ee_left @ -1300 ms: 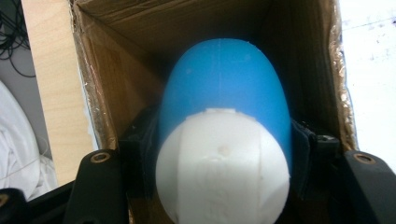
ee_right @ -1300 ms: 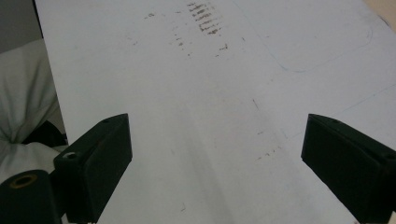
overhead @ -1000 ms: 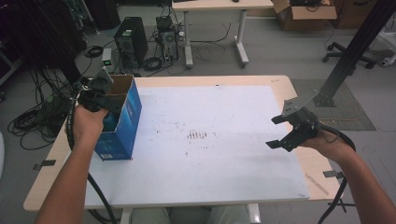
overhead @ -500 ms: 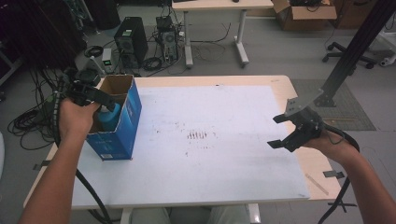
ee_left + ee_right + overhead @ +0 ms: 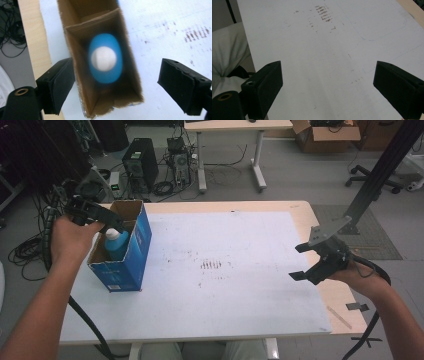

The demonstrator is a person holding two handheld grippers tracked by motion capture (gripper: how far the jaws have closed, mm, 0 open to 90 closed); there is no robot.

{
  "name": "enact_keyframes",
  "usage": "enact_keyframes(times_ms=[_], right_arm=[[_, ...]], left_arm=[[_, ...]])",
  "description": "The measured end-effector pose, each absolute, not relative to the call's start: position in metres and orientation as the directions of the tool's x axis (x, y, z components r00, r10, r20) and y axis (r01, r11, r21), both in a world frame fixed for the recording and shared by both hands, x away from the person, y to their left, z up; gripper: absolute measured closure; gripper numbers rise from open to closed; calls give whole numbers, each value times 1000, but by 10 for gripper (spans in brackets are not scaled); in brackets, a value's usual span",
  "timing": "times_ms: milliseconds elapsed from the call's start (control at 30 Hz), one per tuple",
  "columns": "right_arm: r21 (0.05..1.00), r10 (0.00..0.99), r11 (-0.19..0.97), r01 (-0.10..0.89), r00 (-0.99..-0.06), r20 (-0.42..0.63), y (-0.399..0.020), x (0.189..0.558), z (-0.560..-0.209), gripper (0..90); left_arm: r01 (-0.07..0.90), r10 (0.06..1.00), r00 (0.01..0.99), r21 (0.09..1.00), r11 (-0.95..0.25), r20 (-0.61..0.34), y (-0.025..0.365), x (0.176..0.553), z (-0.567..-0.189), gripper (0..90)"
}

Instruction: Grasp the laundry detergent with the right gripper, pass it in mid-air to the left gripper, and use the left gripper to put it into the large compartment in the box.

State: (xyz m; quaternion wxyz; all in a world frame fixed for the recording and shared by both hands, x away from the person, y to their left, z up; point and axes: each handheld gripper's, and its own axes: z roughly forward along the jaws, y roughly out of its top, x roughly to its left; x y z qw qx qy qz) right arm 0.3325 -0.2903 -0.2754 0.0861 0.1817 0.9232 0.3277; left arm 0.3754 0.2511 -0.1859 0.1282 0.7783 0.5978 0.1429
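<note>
So the blue bottle (image 5: 117, 244) with the white cap is standing upright inside the open cardboard box (image 5: 131, 257), the one with blue printed sides, which sits near the left edge of the table (image 5: 240, 310). The left gripper (image 5: 111, 221) hangs right above the box opening, pointing down into it. Looking along it in the left gripper view, the bottle (image 5: 105, 58) sits down in the box (image 5: 130, 82), a bit blurry, cap facing up at the camera. The jaws have just been opening and now stand wide apart, one on each side of the box, with nothing pinched between them. They're not touching the bottle at all.

The right gripper (image 5: 304, 262) is way over on the other side, held above the right edge of the white sheet (image 5: 240, 270) covering the table. Its jaws are spread wide too, holding nothing, just bare sheet (image 5: 324, 62) with some brownish smudges below them.
</note>
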Motion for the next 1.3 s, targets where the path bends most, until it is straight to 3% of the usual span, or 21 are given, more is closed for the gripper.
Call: enact_keyframes(times_ms=[333,1300], right_arm=[[631,392,723,281,-919,-40,-290,329,-273,86],[608,413,728,317,-910,-19,-295,330,-267,84]], left_arm=[[868,944,328,385,-313,27,229,370,-169,106],[725,796,604,384,-572,44,149,379,-154,69]])
